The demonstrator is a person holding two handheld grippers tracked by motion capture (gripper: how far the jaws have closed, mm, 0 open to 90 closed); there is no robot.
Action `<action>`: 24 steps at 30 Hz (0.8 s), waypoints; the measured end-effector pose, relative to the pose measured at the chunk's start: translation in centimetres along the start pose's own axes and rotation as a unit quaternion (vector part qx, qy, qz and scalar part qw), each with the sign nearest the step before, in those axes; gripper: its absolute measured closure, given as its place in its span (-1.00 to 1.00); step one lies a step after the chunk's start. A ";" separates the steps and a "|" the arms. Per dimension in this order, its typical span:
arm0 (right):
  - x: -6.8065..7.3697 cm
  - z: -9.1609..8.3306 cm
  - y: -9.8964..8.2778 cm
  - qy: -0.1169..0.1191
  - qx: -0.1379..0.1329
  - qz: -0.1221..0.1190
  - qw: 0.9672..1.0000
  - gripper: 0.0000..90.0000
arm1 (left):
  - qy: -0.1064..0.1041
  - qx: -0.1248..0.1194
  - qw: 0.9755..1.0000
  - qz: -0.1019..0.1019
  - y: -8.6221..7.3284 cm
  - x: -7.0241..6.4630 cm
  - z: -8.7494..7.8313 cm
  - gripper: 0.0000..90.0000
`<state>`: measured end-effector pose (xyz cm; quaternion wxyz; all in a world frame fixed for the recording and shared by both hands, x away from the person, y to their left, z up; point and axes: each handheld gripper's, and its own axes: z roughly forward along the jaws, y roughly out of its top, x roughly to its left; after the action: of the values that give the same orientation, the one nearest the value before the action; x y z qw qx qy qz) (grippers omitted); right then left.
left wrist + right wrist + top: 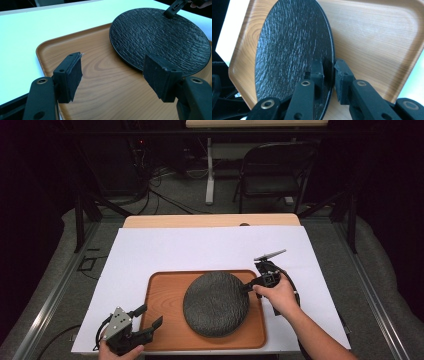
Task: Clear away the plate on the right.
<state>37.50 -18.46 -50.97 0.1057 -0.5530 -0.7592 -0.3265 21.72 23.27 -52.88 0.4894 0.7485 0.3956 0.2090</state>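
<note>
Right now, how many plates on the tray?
1. A dark textured plate sits on the wooden tray, toward its right side. The right gripper is clamped on its right rim. Nothing else rests on the tray.

light: bright overhead | surroundings: dark | glare: white sheet [210, 247] | focus: sharp, near jaws soft

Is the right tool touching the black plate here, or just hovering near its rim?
Touching. In the right gripper view the right tool has its jaws closed on the rim of the black plate, one jaw on each face, no gap visible.
</note>
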 end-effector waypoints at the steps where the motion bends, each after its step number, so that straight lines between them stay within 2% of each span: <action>1: -0.2 0.1 -0.1 -0.002 0.000 -0.004 1.000 0.73 | 0.000 0.000 1.000 0.000 0.0 0.0 0.0 -0.30; 8: -0.8 0.7 -0.6 -0.016 0.009 0.005 1.000 0.68 | 0.000 0.000 1.000 0.000 0.0 0.0 0.0 -0.30; 10: -0.8 1.1 -0.8 -0.042 0.013 -0.012 0.999 0.66 | 0.000 0.000 1.000 0.000 0.0 0.0 0.0 -0.30; 12: -0.8 1.2 -0.9 -0.048 0.014 -0.015 0.999 0.65 | 0.000 0.000 1.000 0.000 0.0 0.0 0.0 -0.30; 15: -0.7 1.2 -1.1 -0.048 0.010 -0.010 0.999 0.65 | 0.000 0.000 1.000 0.000 0.0 0.0 0.0 -0.30; 17: -0.6 1.2 -1.1 -0.052 0.008 -0.016 0.998 0.64 | 0.000 0.001 1.000 0.001 0.0 0.0 0.0 -0.30; 18: -0.6 1.2 -1.1 -0.055 0.007 -0.028 0.998 0.64 | 0.000 0.001 1.000 0.001 0.0 0.0 0.0 -0.30; 24: -0.3 1.3 -1.2 -0.061 0.010 -0.029 0.998 0.60 | -0.001 -0.001 1.000 0.001 0.0 0.0 0.0 -0.30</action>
<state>36.74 -18.12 -52.57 0.0551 -0.5482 -0.7832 -0.2881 21.71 23.29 -52.88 0.4901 0.7488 0.3944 0.2090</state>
